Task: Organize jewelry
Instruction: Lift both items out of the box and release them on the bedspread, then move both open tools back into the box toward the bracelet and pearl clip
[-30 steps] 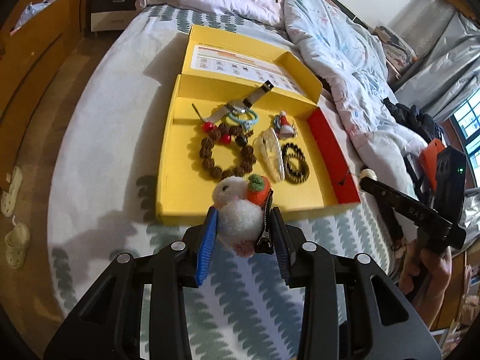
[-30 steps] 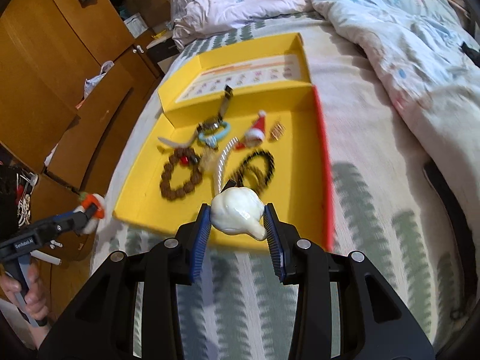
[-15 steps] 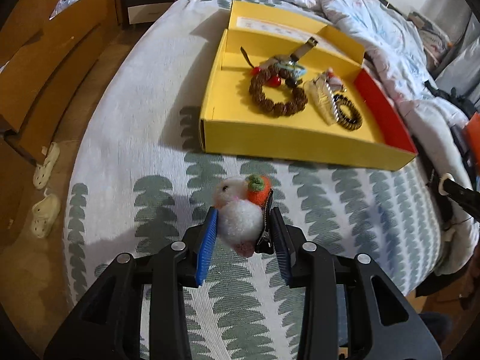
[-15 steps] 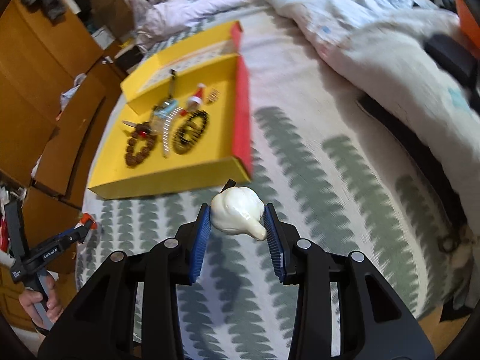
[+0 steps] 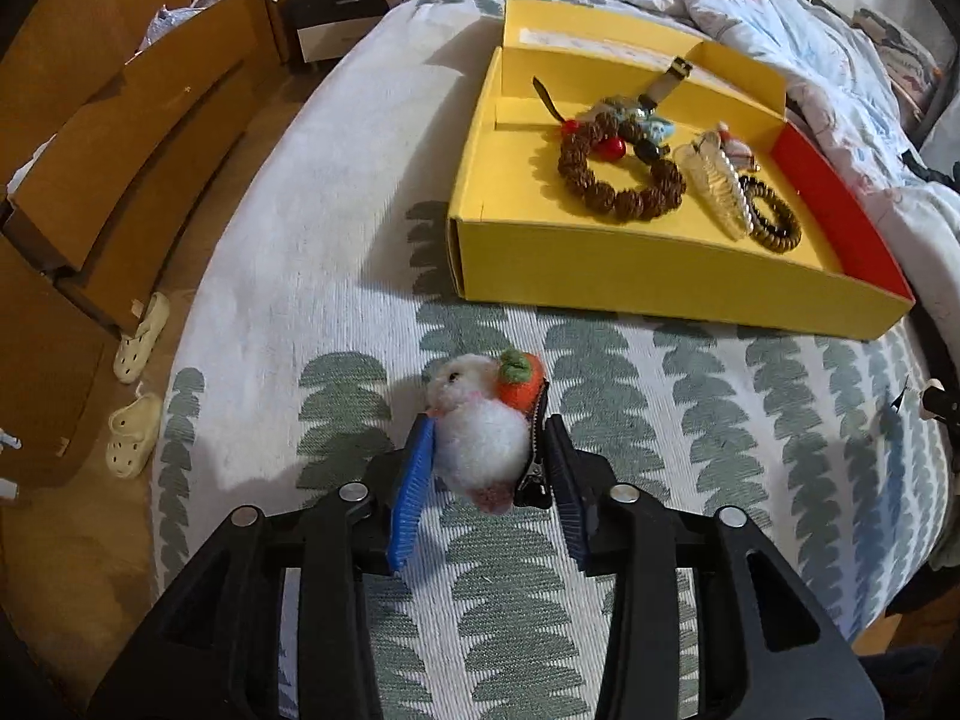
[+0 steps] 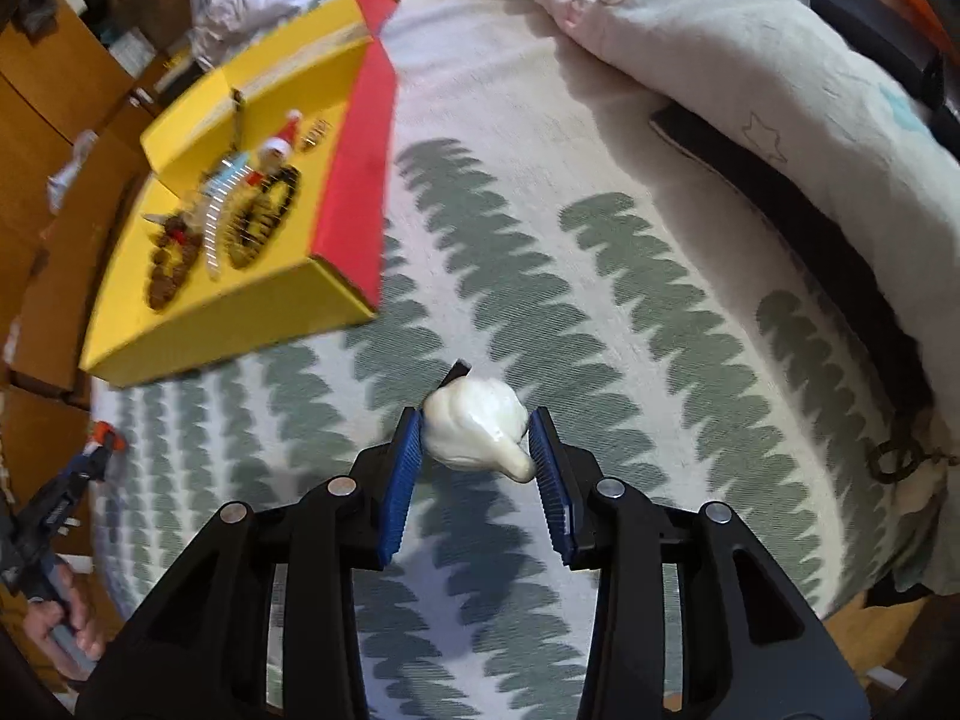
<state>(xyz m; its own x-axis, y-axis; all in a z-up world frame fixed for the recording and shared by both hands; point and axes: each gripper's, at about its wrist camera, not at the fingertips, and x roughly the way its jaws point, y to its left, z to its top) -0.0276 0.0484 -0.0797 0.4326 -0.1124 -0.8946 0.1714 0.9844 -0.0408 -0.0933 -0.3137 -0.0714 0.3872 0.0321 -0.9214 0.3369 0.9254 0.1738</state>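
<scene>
L gripper (image 5: 489,468): jaws easing apart, blue pads w/ fluffy white hair clip (image 5: 480,441) between them, low over bedspread (image 5: 270,276), prob to set it down.
Yellow box (image 5: 660,276): on bed beyond, well apart from clip; holds brown bead bracelet (image 5: 618,171), dark bracelet (image 5: 774,222), other bits grouped inside.
R gripper (image 6: 474,450): jaws also opening, glossy cream clip (image 6: 474,429) between pads, just above bedspread, near box's red edge (image 6: 354,180).
</scene>
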